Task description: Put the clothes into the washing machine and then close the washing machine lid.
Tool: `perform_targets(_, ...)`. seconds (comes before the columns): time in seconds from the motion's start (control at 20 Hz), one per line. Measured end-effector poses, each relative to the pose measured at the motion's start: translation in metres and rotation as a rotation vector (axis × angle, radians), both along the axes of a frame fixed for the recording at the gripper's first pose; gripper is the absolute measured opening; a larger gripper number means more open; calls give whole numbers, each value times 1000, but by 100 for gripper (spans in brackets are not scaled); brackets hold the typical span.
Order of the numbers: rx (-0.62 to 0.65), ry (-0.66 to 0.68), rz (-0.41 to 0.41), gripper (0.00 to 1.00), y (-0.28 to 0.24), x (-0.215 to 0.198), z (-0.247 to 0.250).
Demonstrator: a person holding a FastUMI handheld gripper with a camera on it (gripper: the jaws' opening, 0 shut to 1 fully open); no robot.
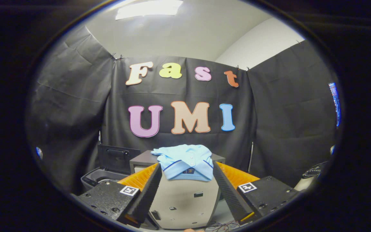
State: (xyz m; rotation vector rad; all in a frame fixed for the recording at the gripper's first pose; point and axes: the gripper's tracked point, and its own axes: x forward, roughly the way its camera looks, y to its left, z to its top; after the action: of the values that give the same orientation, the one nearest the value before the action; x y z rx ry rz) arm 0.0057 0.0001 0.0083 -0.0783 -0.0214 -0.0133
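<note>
Clothing, a folded light blue shirt, is lying on top of a grey cabinet, draping slightly over its front edge where it is easy to reach. The gripper is facing it level, fingers spread wide and holding nothing, the shirt just beyond their tips. The washing machine is sitting lower beside the cabinet with its lid standing open, seemingly ready for loading.

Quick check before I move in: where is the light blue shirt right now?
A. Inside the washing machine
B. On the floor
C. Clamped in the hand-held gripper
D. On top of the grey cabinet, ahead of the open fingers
D: the light blue shirt lies folded on the grey cabinet, just beyond the open hand-held gripper, whose fingers touch nothing; the washing machine stands to the side, lid up.
</note>
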Motion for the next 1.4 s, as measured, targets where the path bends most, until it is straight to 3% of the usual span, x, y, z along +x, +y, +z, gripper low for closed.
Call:
perform_targets(0.9,4,-4,1,96,3,11,6)
perform_targets(1.2,-31,-24,-23,96,-7,63,26)
perform_targets(1.4,-77,38,-28,97,-14,140,15)
